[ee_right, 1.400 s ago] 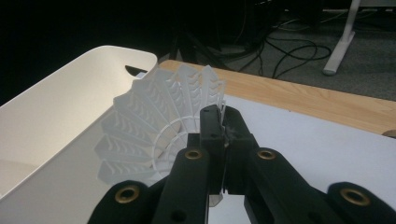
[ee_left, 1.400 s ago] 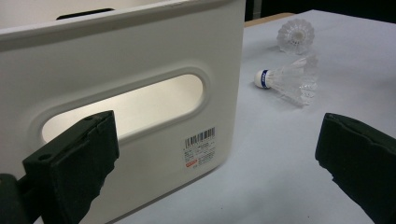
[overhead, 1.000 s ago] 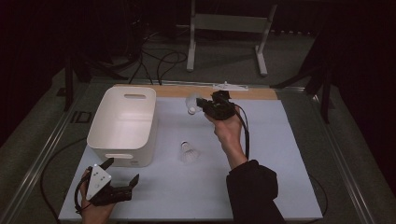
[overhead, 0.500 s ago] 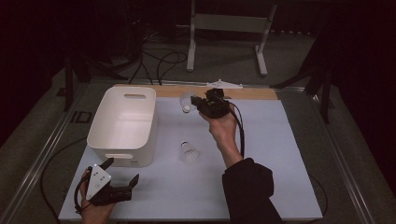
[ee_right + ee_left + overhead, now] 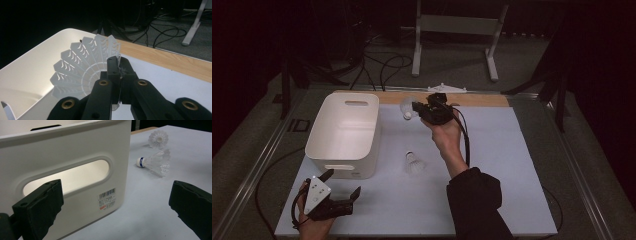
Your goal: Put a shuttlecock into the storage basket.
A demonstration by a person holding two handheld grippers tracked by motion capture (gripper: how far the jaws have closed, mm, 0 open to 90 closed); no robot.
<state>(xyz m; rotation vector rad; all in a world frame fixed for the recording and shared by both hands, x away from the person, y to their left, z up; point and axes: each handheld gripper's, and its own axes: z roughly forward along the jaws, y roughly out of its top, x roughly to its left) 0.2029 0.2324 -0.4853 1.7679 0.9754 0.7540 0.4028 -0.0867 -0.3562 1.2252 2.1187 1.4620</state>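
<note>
A wooden strip (image 5: 482, 99) runs along the table's (image 5: 522, 165) far edge. Beyond it, on the floor, stand a metal stand (image 5: 457, 30) and loose cables (image 5: 382, 65).

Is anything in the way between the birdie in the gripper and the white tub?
Nothing visible. The right gripper holds the shuttlecock by its skirt next to the white tub, whose top is open. The other shuttlecock lies on the table, off that path.

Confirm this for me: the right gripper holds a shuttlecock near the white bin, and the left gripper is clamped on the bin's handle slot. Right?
Not quite. The left gripper is open and holds nothing; the left gripper view shows its jaws apart, short of the white bin. The right gripper does hold a shuttlecock.
</note>
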